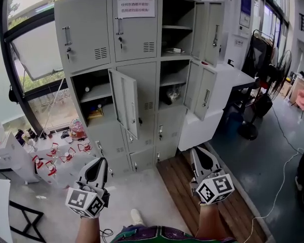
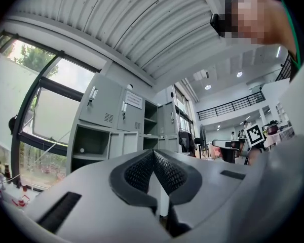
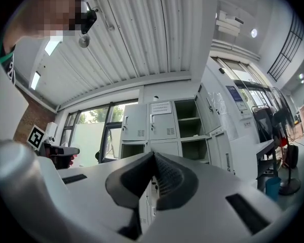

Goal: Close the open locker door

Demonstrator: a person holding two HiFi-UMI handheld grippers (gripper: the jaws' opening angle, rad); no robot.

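we hold both grippers low in front of us, aimed at the grey locker bank (image 1: 86, 34) and well apart from it. the left gripper (image 1: 98, 163) has its jaws pressed fully together with nothing between them; in the left gripper view the textured pads (image 2: 140, 173) meet in a tight seam. the right gripper (image 1: 196, 154) is just the same, jaws closed on themselves and empty, and it hangs over a strip of wooden flooring (image 1: 192, 206). three locker doors stand open. the middle-row door (image 1: 126, 104) left of centre swings out toward us from the right side of its compartment, which has a few small items on its shelf. on the right column the top door (image 1: 213, 32) and the door below it (image 1: 203, 92) both hang open to the right, beside a white counter (image 1: 233, 77). a paper notice (image 1: 136, 5) is stuck on the closed top-middle door. a large window (image 1: 35, 54) stands left of the lockers. neither gripper touches any door.
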